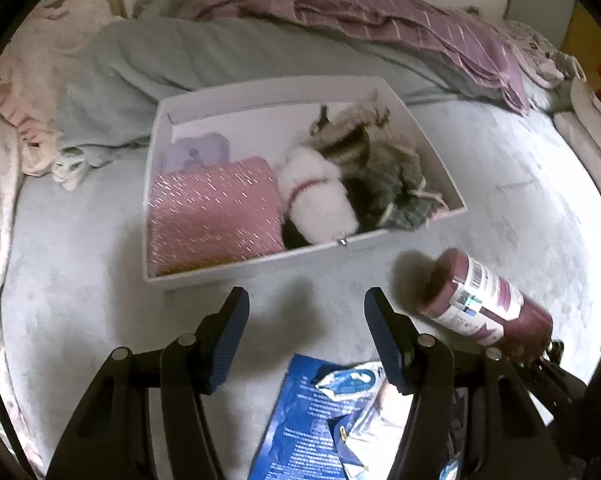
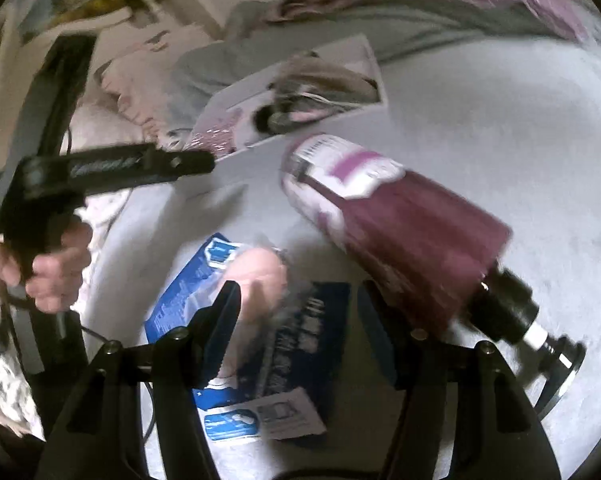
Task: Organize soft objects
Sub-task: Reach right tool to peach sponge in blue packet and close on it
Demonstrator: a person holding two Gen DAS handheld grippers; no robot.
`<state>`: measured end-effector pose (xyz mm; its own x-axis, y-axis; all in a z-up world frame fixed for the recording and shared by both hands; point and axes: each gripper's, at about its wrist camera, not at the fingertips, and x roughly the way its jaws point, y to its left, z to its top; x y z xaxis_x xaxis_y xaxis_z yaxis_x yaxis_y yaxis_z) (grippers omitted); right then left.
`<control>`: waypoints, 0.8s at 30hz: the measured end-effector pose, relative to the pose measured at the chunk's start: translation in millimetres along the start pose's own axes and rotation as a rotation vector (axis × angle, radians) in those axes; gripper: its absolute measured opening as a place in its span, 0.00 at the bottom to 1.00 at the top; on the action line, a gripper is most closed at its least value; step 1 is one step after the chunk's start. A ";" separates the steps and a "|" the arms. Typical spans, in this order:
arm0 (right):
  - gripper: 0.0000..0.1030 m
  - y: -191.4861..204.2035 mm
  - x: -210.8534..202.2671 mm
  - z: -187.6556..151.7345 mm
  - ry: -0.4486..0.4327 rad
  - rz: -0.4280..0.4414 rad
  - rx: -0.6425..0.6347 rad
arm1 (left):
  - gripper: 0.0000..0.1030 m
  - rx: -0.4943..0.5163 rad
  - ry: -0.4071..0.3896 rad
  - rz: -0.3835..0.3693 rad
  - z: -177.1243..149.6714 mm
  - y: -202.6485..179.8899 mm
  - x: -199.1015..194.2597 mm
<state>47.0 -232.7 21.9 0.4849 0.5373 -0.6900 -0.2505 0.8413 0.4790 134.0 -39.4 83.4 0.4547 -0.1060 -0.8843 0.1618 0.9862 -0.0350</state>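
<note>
Both my grippers stand apart, clamped on nothing: the left gripper hovers over bare grey bedsheet just short of the white box, the right gripper above a glossy blue packet. The box sits mid-bed, holding a pink knitted cloth, a fluffy white plush and a furry grey toy. A maroon roll with a paper label lies tilted beside the packet. Rumpled striped purple bedding lines the far edge.

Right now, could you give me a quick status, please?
Both tongs open, empty: left, right. Blue packet below right tongs. Maroon roll alongside.
</note>
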 end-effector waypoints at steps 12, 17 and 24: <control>0.60 40.5 3.5 -14.9 -0.048 -0.145 -0.183 | 0.58 0.026 0.031 0.007 -4.8 -3.9 4.5; 0.60 44.4 4.4 -17.1 -0.052 -0.141 -0.193 | 0.58 -0.006 -0.021 0.024 -21.7 3.3 -9.8; 0.60 47.3 10.6 -12.8 -0.045 -0.126 -0.181 | 0.58 -0.041 -0.113 0.044 -61.1 21.2 -22.6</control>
<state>29.5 -186.4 30.3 0.5575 0.4274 -0.7117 -0.3298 0.9008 0.2825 73.6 -8.3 74.1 0.5570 -0.0741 -0.8272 0.1044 0.9944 -0.0187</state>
